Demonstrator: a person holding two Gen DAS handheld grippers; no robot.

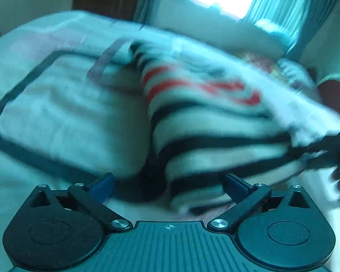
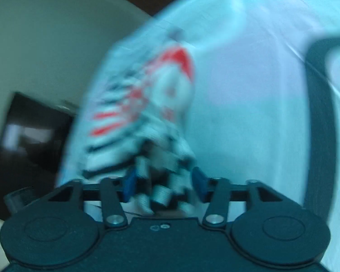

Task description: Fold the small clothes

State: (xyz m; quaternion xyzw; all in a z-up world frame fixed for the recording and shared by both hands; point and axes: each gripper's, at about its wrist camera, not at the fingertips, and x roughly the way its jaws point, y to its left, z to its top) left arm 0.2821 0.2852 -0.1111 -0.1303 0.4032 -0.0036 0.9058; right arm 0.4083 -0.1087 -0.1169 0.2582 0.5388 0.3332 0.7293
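Striped white knit garment with black and red bands (image 1: 215, 122) lies bunched on white bed sheet with dark border lines (image 1: 56, 117), 1 o'clock from left gripper (image 1: 168, 187). Left jaws spread wide, nothing pinched. Right gripper (image 2: 163, 184): jaws half spread, ribbed hem between them, pads not visibly pressing. Fold looks early; cloth soft, crumpled, unflattened. Motion blur heavy.
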